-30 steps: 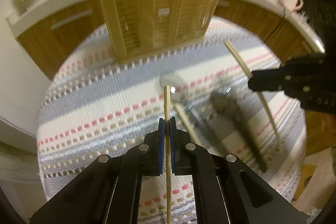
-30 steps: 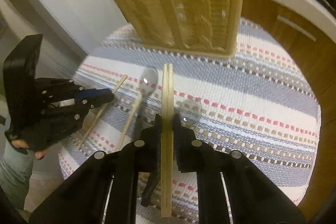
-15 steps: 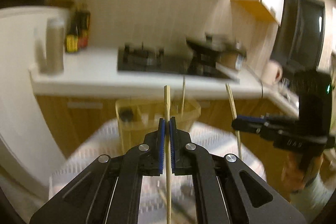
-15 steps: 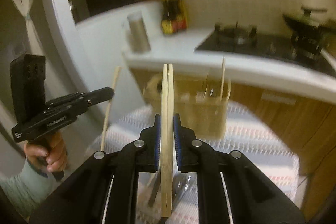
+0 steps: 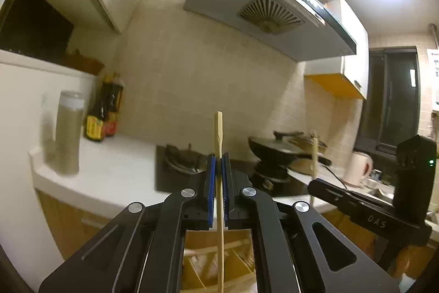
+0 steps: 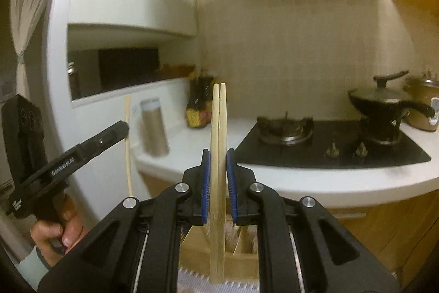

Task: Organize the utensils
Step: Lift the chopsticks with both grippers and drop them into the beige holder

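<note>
Flanking white counter (image 6: 192, 144): black hob (image 6: 329, 147), tiled wall (image 5: 192, 78).

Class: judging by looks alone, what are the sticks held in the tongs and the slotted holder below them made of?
Pale chopsticks: probably bamboo or wood, matte, unvarnished; straw colour, square-cut ends. Slotted holder: likely bamboo too, given its tan, flat dividers, though it is blurred.

Layout: both tongs raised side by side before the kitchen tabletop.

The left tongs (image 5: 218, 169) stand left of the right tongs (image 6: 218, 166), each with upright chopsticks between its pads: a single chopstick (image 5: 219, 139) in the left, a chopstick pair (image 6: 218, 128) in the right. The slatted holder (image 6: 241, 243) sits below and behind both. On the tabletop (image 6: 301, 180) behind, the canister (image 6: 154, 125) stands left, the sauce bottles (image 6: 199, 106) behind it, the stove (image 6: 329, 147) right, with the pan (image 6: 384, 103) on its right burner.
</note>
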Action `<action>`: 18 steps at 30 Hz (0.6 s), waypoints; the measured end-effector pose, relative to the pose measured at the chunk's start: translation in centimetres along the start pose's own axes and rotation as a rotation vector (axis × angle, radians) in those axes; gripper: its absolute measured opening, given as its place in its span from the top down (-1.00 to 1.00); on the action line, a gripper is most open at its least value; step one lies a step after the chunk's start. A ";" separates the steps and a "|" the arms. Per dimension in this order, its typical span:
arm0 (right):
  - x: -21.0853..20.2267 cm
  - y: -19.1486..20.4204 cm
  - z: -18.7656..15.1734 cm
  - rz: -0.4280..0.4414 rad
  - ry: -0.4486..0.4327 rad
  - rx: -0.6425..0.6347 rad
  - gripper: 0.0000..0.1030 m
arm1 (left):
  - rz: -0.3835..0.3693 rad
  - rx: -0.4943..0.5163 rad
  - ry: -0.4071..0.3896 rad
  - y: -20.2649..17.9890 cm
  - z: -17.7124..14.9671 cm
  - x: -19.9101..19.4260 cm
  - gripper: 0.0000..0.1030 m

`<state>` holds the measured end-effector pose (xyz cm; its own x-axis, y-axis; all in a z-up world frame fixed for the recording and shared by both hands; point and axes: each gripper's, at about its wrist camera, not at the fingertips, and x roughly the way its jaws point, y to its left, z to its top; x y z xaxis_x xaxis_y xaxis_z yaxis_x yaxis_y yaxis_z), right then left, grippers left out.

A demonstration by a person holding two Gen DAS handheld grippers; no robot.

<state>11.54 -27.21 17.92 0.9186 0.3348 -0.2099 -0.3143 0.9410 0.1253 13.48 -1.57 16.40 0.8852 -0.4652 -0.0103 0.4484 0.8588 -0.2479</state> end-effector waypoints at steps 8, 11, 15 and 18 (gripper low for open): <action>3.7 -1.4 -0.7 -0.087 -0.081 -0.012 0.81 | 0.080 0.035 -0.056 1.9 -2.1 4.0 0.95; 5.1 -2.3 -1.7 -0.093 -0.069 0.005 0.81 | 0.095 0.028 -0.052 2.9 -3.3 4.8 0.95; 6.3 -2.5 -3.4 -0.114 -0.060 -0.012 0.81 | 0.104 0.021 -0.038 3.9 -4.6 5.6 0.95; 6.8 -2.3 -4.5 -0.122 -0.054 -0.036 0.81 | 0.107 0.030 -0.025 4.1 -5.5 5.8 0.95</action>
<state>17.45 -26.84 11.88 0.9618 0.2153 -0.1693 -0.2068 0.9761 0.0666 19.79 -1.97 10.02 0.9310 -0.3650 -0.0110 0.3540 0.9096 -0.2176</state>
